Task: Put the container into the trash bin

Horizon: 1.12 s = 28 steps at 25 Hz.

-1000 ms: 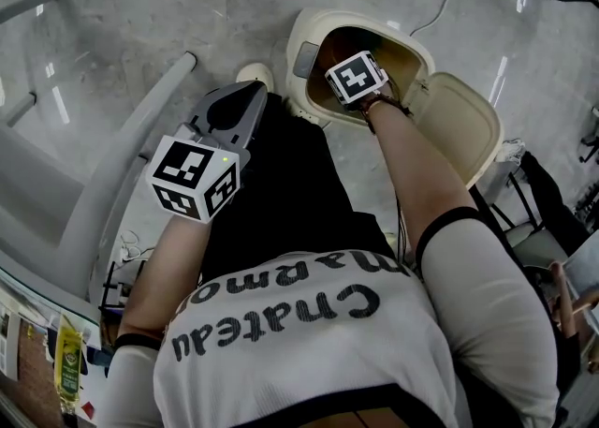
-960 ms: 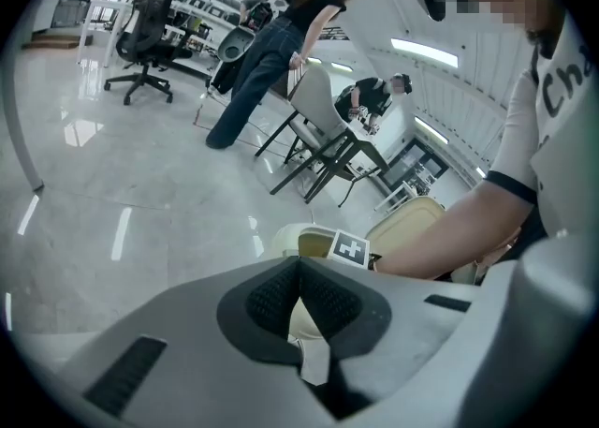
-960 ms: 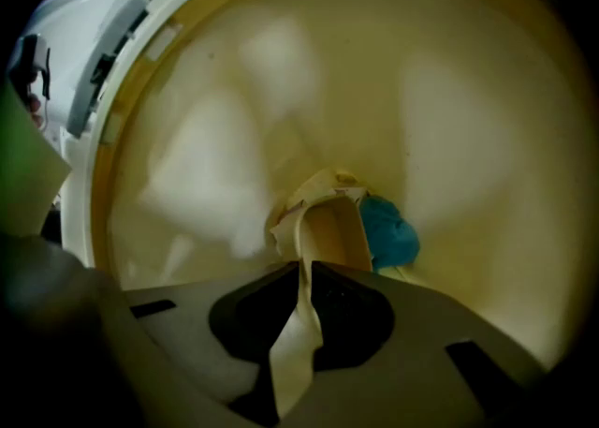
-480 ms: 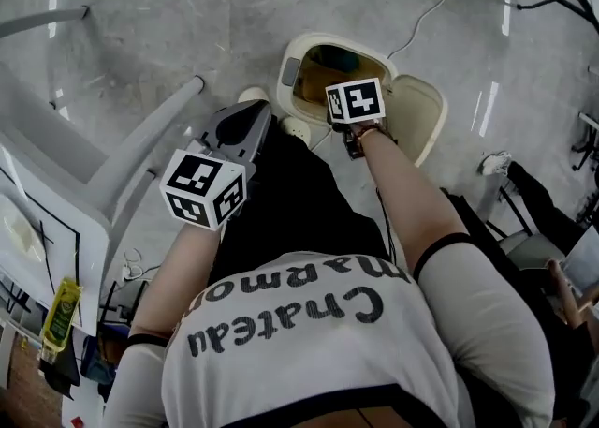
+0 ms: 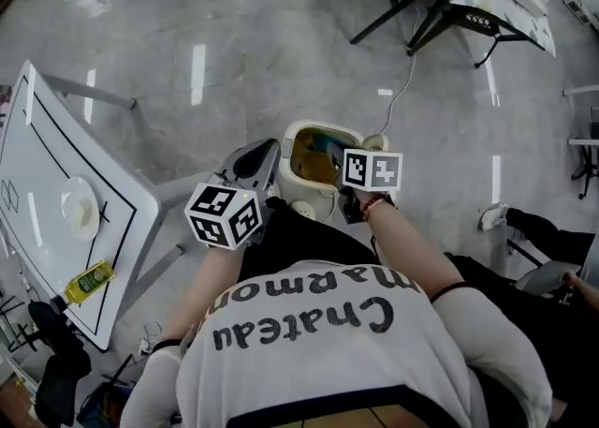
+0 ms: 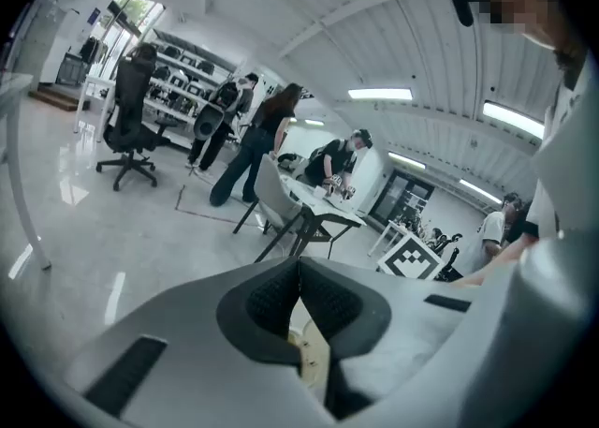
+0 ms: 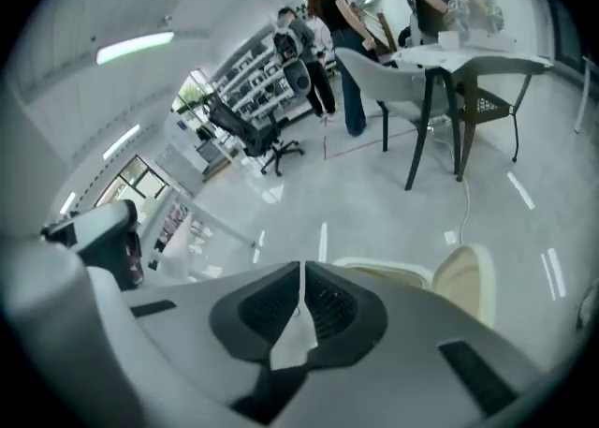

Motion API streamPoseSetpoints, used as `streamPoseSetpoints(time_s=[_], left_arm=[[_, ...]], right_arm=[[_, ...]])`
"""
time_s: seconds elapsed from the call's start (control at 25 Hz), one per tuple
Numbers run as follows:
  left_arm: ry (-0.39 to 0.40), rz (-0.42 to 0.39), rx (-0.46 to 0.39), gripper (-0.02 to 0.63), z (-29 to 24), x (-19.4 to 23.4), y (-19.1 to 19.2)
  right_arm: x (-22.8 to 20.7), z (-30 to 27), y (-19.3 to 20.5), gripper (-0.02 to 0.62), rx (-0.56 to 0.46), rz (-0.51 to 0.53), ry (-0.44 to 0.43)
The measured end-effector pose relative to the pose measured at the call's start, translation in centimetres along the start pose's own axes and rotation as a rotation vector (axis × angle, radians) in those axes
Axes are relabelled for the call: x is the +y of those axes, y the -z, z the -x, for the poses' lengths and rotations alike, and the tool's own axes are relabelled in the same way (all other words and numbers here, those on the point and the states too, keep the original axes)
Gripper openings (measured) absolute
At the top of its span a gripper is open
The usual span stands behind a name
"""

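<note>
**Both claws pressed together and empty at the open cream plastic trash bin [image 5: 296, 190].**
Head view: the bin stands on the grey floor at frame centre. The left claw [image 6: 299, 263] has its tips just beside the bin's left rim. The right claw [image 7: 301, 272] is at the right rim, with the raised lid [image 7: 460, 278] ahead of it. Neither claw pinches anything. The bin's interior shows brown-yellow with a dark blue-green shape, and the container cannot be singled out there. The white bench [image 5: 37, 164] lies at the left of the frame, well apart.

Right tool [image 5: 329, 149] out of the trash bin [image 5: 303, 201], now higher above its rim
</note>
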<state>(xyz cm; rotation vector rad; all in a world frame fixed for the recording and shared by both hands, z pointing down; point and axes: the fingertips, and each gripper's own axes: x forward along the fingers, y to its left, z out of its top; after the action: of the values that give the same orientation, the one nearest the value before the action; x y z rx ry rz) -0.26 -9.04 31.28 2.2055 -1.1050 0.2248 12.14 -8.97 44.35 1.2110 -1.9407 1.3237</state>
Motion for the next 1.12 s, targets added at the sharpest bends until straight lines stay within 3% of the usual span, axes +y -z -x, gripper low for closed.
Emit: streamPoseSetpoints(time_s=[0.16,0.4,0.72,0.88,1.12], left_arm=[[0.02,-0.066,-0.131,0.023,0.7,-2.6,-6.4],[0.034,-0.125,-0.246,0.023,3.1,-6.9,-12.2],[0.077,-0.234,-0.381,0.023,5.7,-10.5,-18.8],[0.091,-0.262,-0.427,0.023,6.7,-11.4,-21.1],[0.099,-0.277,-0.455,0.023,7.5,-11.5,-22.1]], right_arm=[[3.1,6.1,-6.7,0.034,-0.216,0.018,-0.072],[8.0,15.7,-14.0,0.034,-0.469,0.074,-0.181],[12.7,26.2,-21.4,0.034,-0.76,0.195,-0.22],[14.1,29.2,-23.1,0.034,-0.84,0.248,-0.205],[14.4,29.4,-23.3,0.034,-0.848,0.263,-0.188]])
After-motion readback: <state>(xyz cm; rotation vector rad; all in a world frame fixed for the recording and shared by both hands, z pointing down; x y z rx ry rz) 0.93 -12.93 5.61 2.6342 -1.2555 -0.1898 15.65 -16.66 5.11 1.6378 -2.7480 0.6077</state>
